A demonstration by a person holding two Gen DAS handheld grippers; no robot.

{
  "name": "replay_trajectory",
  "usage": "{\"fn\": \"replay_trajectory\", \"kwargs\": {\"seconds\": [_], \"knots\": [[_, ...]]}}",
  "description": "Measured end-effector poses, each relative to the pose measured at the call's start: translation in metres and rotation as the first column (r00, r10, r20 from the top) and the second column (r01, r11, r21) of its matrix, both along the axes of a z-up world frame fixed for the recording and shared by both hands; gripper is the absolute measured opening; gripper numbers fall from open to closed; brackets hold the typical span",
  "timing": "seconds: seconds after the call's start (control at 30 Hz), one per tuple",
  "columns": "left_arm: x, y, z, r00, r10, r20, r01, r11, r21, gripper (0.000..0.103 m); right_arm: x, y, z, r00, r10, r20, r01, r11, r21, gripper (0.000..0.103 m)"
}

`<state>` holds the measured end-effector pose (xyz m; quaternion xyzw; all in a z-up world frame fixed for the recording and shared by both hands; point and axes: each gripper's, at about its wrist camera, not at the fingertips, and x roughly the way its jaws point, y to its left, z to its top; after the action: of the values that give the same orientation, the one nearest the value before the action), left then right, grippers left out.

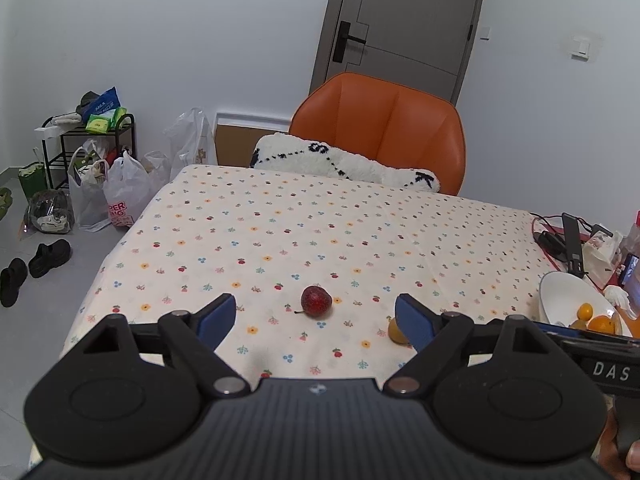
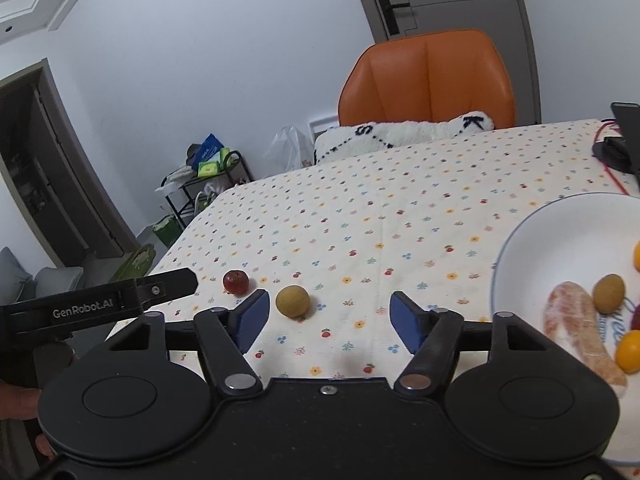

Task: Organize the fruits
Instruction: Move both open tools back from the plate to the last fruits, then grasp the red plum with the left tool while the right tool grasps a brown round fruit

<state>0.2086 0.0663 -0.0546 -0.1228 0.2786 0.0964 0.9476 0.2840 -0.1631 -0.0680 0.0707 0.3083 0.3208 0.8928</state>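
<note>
A dark red fruit (image 1: 316,300) lies on the flower-print tablecloth (image 1: 320,232), just beyond and between the fingertips of my left gripper (image 1: 316,315), which is open and empty. A tan round fruit (image 1: 395,332) is partly hidden behind its right finger. In the right wrist view, that tan fruit (image 2: 293,301) sits close to the left finger of my right gripper (image 2: 330,314), also open and empty. The red fruit (image 2: 235,282) lies further left. A white bowl (image 2: 520,240) at the right holds a peeled citrus piece (image 2: 576,332), another tan fruit (image 2: 609,293) and small orange fruits (image 2: 628,350).
An orange chair (image 1: 384,132) with a white fluffy cushion (image 1: 344,160) stands at the table's far side. Cables and a black stand (image 1: 572,244) crowd the right edge behind the bowl (image 1: 560,296). Plastic bags (image 1: 120,192), a shelf and shoes (image 1: 48,256) sit on the floor to the left.
</note>
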Motion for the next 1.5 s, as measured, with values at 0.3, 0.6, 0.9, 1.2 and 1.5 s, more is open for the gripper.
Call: {"fn": "replay_trajectory", "kwargs": {"seconds": [0.3, 0.6, 0.9, 1.2, 1.5], "knots": [[0.022, 0.007, -0.013, 1.0, -0.008, -0.022, 0.008, 1.0, -0.008, 0.066, 0.017, 0.025, -0.012, 0.999, 0.043, -0.031, -0.044, 0.999, -0.021, 0.056], [0.043, 0.016, -0.027, 0.998, -0.023, -0.053, 0.021, 0.999, -0.029, 0.056, 0.035, 0.046, -0.025, 0.994, 0.084, -0.064, -0.086, 0.996, -0.03, 0.051], [0.056, 0.014, -0.04, 0.994, -0.053, -0.094, 0.049, 0.998, -0.04, 0.039, 0.039, 0.055, -0.028, 0.991, 0.127, -0.051, -0.129, 0.991, -0.02, 0.026], [0.049, -0.003, -0.029, 0.992, -0.093, -0.079, 0.091, 0.996, -0.022, 0.021, 0.03, 0.039, -0.023, 0.992, 0.119, -0.039, -0.119, 0.993, -0.003, 0.025], [0.039, -0.03, -0.011, 0.991, -0.127, -0.043, 0.126, 0.992, -0.021, 0.021, 0.016, 0.0, -0.009, 0.998, 0.057, -0.014, -0.057, 0.998, 0.016, 0.025]]}}
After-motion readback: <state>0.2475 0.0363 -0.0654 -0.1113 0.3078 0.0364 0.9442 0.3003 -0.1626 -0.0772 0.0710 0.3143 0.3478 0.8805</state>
